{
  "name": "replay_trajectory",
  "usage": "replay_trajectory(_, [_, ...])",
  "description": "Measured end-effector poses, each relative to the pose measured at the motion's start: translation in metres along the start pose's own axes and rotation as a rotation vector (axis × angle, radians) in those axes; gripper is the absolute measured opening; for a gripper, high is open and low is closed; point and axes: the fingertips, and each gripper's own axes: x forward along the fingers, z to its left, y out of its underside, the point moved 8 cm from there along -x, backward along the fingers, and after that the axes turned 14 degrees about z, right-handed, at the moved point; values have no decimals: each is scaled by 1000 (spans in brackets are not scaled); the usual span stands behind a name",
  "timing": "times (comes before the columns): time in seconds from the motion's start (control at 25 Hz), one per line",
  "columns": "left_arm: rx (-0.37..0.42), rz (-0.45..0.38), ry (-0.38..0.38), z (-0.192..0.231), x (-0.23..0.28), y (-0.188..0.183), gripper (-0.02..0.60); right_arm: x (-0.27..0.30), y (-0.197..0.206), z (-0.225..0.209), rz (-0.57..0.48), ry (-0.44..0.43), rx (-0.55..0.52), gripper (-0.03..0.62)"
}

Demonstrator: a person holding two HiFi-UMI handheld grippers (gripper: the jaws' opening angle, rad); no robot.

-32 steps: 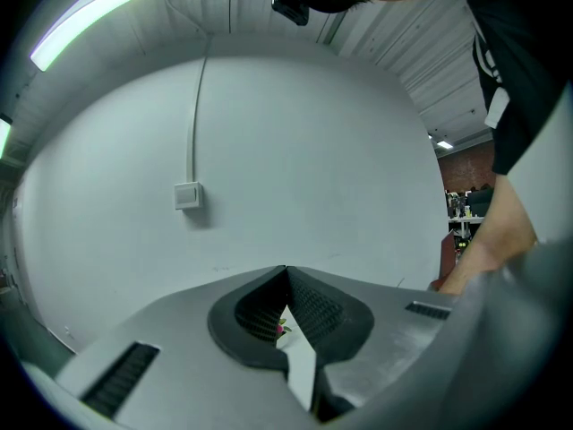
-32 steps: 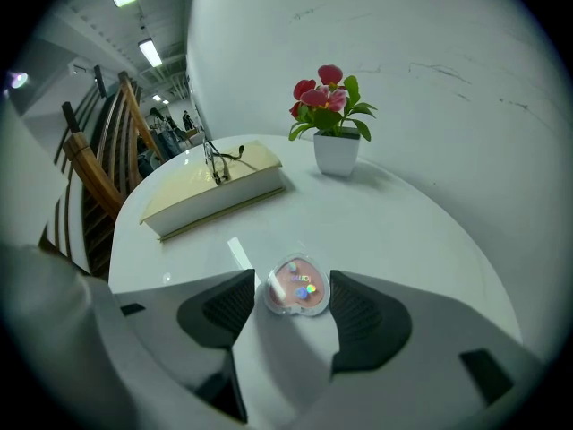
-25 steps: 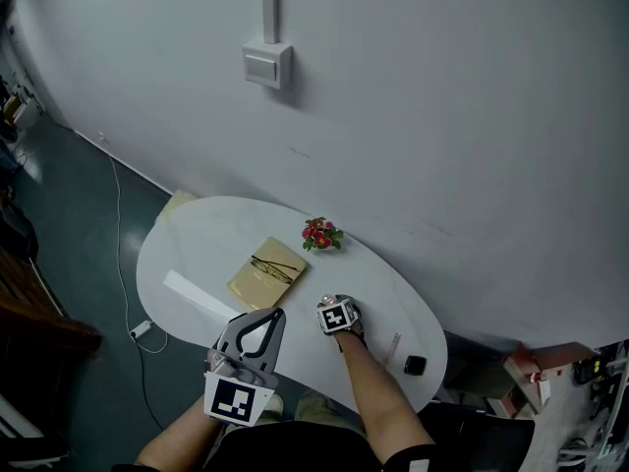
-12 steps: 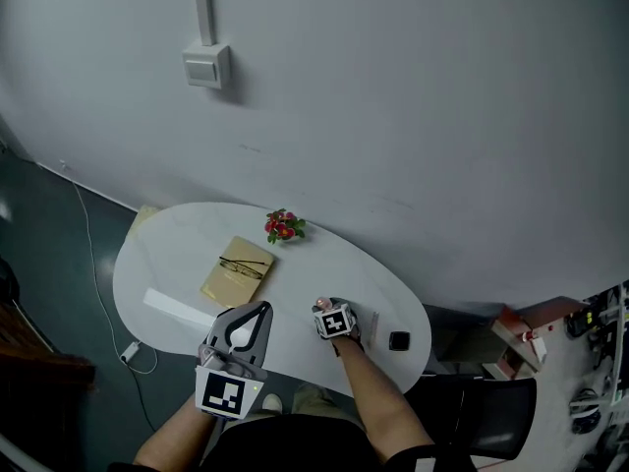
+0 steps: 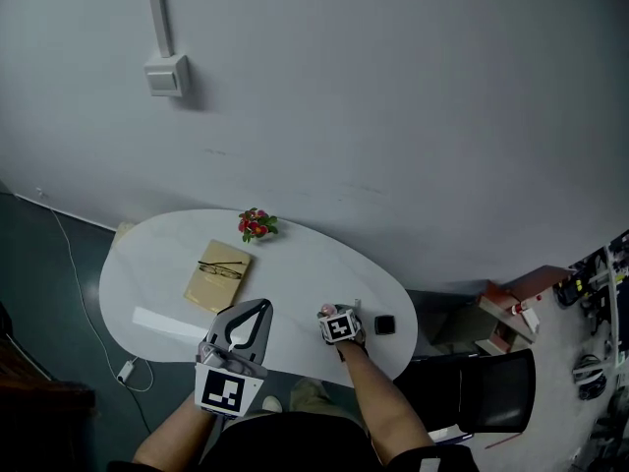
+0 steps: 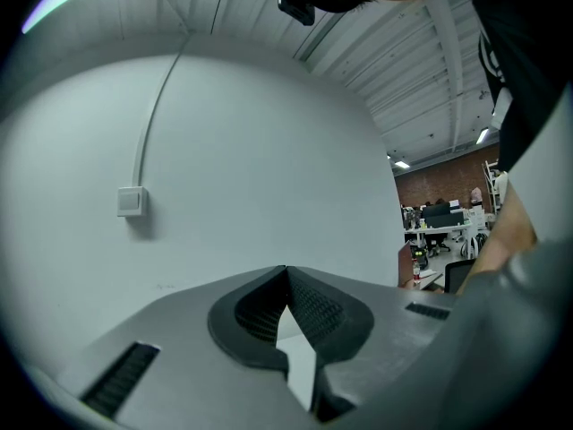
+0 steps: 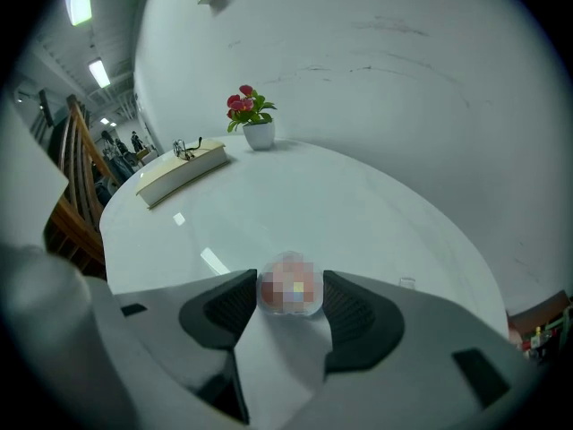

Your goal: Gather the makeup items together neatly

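The right gripper [image 5: 330, 315] has travelled along the near edge of the table [image 5: 305, 264] and now stands closer to the small black case [image 5: 384, 325] at the table's right end. The left gripper [image 5: 263, 306] has shifted only a little and hangs over the near edge.

The right gripper's jaws stand wide, their dark ribbed pads pressing either side of a small round pinkish item [image 7: 290, 292] held just above the tabletop. The left gripper's jaws are closed tip to tip with nothing between them [image 6: 286, 271].

The table is a smooth, glossy white oval that catches reflections of the ceiling lights. On its far left lies a tan rectangular book [image 5: 217, 274] with thin wire glasses [image 5: 222, 269] on top. Near the far edge by the wall stands a little white pot of red flowers [image 5: 257, 225].

The head view alone shows the black case, squarish and matt, and both grippers' marker cubes. The right gripper view alone shows a small clear piece [image 7: 407, 283] lying on the table just right of the jaws. It shows the round item only as a soft blur. The left gripper view misses the tabletop things. It gives the plain grey wall, a square wall switch [image 6: 131, 202] and a distant office with a brick wall.
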Motion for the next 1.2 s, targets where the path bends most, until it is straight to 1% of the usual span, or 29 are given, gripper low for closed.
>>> replay_trajectory(0.12, [8,-2,14,-6,-1,-1,17,5,16,0,34,-18,17,245])
replay_trajectory(0.32, [40,3,26,-14,-6,-3,17,-1,19,-3,33,42,-7,245])
replay_trajectory(0.52, [50,-1,29,-18,-12,-4,17,-3,24,-1,21,17,18,253])
replay_trajectory(0.64, [38,-5,36,-22,-15,-5,17,-15,30,1,-13,13,2,264])
replay_trajectory(0.76, [46,2,39,-25,-20,-5,17,-32,37,-3,-82,31,-8,264])
replay_trajectory(0.84, [45,8,36,-26,-23,-3,17,-46,44,-7,-120,26,19,264])
replay_trajectory(0.92, [20,-10,30,-27,-26,-4,17,-64,53,-12,-152,31,47,262])
replay_trajectory(0.96, [14,-10,28,-28,-28,-3,17,-73,57,-15,-171,43,56,250])
replay_trajectory(1.0, [13,-6,27,-29,-30,-3,17,-83,61,-18,-196,63,64,215])
replay_trajectory(1.08, [16,5,31,-30,-33,-1,17,-103,71,-22,-250,118,73,108])
replay_trajectory(1.12, [19,10,33,-31,-35,0,17,-113,75,-23,-276,146,72,72])
replay_trajectory(1.2, [18,5,34,-32,-40,0,17,-134,82,-24,-327,182,76,43])
